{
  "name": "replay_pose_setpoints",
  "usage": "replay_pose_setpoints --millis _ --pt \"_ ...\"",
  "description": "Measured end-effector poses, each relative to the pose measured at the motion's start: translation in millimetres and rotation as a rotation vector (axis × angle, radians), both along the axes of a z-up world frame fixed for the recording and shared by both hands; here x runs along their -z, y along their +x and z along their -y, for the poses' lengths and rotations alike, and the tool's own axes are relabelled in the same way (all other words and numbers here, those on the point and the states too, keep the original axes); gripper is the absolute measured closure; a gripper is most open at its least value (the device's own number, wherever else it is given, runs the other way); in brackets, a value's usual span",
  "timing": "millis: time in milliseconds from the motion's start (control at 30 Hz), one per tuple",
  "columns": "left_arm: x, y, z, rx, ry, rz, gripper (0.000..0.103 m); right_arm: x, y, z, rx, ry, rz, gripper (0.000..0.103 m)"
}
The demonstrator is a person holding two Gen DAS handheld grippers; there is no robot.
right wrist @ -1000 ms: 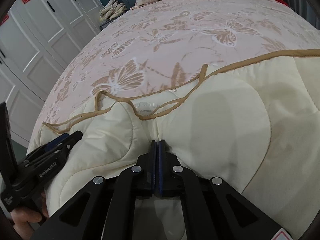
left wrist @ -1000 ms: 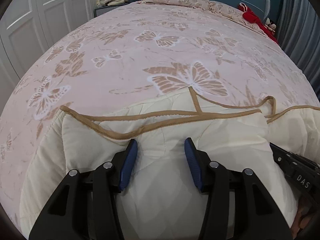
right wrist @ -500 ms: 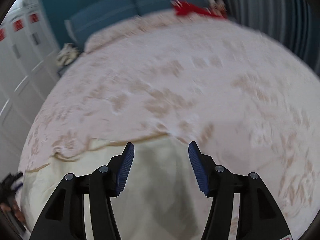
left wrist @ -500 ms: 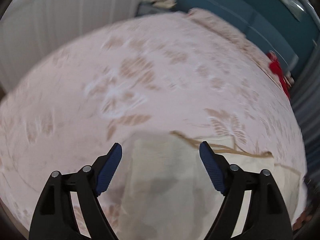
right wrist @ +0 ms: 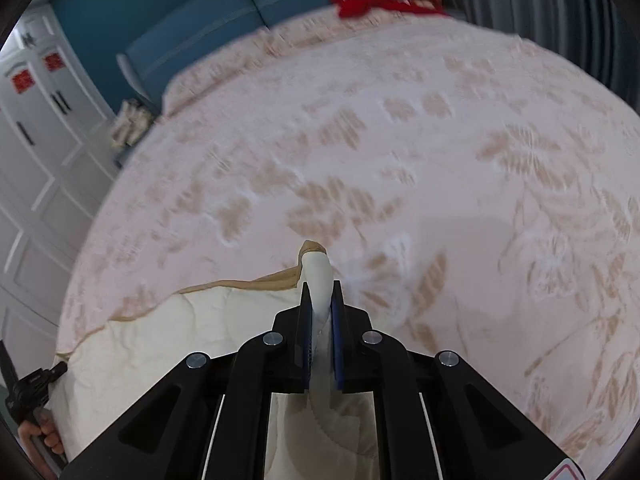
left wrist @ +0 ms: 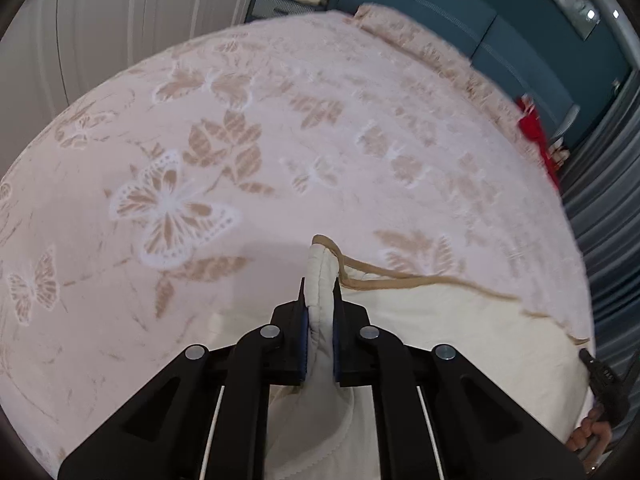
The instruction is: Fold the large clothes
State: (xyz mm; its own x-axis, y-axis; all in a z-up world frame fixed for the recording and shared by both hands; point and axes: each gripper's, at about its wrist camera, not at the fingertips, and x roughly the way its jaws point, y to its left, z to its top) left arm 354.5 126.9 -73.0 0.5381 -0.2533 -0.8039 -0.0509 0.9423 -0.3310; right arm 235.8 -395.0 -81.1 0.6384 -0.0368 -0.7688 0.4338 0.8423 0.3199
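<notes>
Pinching the cream quilt (left wrist: 440,332) at its corners, left gripper (left wrist: 320,300) and right gripper (right wrist: 320,300), both just closed tight.

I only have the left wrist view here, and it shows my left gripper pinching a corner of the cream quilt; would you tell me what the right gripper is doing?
Observer: The right gripper is shut on another corner of the cream quilt; its jaws have just been closing, with the fabric between them.
Operator: Thank you. Is the tan trim visible there?
Observer: Yes, the tan trim runs left from that pinched corner.
Operator: Anything on the wardrobe I cannot see?
Observer: Red decorations sit on the white wardrobe doors, which also carry dark handles.
</notes>
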Motion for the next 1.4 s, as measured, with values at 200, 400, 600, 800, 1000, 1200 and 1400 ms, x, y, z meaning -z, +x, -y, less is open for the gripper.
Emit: replay_pose_setpoints --millis 200,400,600,800,1000,1200,1400 --pt "41 -4 -7 -0.009 0.018 -0.05 0.094 42 1 -3 -0.012 -0.025 -0.089 0.096" --pt "56 -5 -1 -0.017 0.061 -0.031 0.091 59 7 -9 -0.021 -0.081 -0.126 0.094" --pt "54 -2 -1 -0.016 0.067 -0.018 0.087 28 -2 -9 0.037 -0.116 -0.108 0.089" --pt "9 -29 -25 -0.043 0.018 0.024 0.06 -61 -56 -104 -0.179 -0.111 0.075 0.09" --pt "-18 -102 -51 -0.071 -0.147 -0.001 0.041 -30 -74 -224 -0.427 -0.055 -0.007 0.096" --pt "7 -163 -68 -0.12 -0.222 -0.058 0.035 19 -74 -246 -0.413 -0.014 -0.121 0.099" --pt "42 -180 -71 -0.149 -0.32 -0.114 0.029 40 -72 -245 -0.41 0.009 -0.142 0.1"
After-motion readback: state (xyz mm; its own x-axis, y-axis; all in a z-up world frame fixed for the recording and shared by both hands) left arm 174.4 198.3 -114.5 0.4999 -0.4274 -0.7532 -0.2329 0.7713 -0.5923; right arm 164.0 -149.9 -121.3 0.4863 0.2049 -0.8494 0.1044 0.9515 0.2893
